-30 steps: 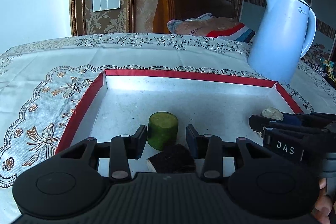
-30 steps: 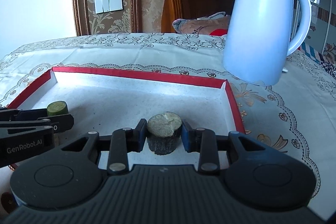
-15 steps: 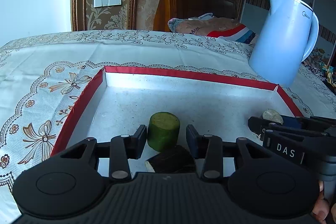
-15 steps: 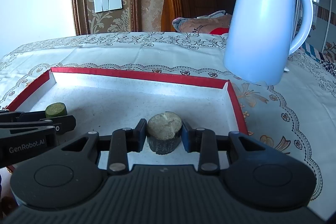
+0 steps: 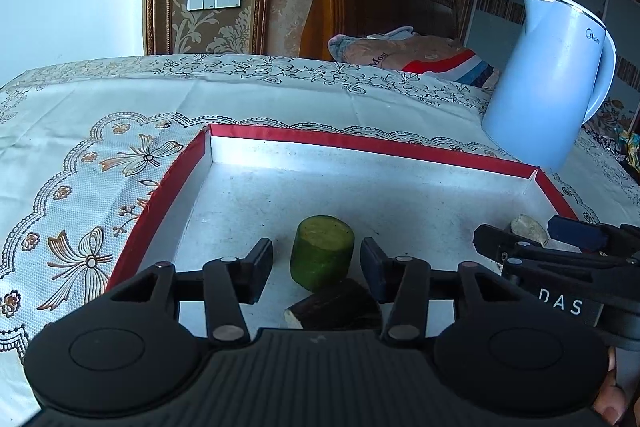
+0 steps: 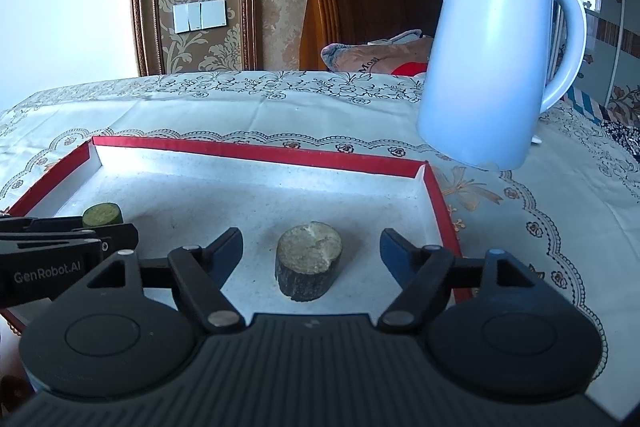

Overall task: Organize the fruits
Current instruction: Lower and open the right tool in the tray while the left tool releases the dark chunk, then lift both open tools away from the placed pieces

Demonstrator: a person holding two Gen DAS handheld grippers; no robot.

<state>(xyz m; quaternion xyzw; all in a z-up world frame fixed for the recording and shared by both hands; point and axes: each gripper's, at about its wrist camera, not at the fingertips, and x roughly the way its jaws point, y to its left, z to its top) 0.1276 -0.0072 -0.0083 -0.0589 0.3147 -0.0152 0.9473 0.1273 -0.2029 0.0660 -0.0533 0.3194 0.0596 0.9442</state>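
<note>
Inside a red-rimmed tray (image 6: pixel 256 151) on the table, both grippers have just been opening to release fruit pieces: the left gripper (image 5: pixel 317 259) stands slightly apart around an upright green chunk (image 5: pixel 322 251) at lower centre, the right gripper (image 6: pixel 311 247) wide around a dark-skinned chunk (image 6: pixel 308 261).

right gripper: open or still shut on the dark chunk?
Open. Right gripper has just been opening; clear gaps separate both fingers from the dark chunk.
</note>
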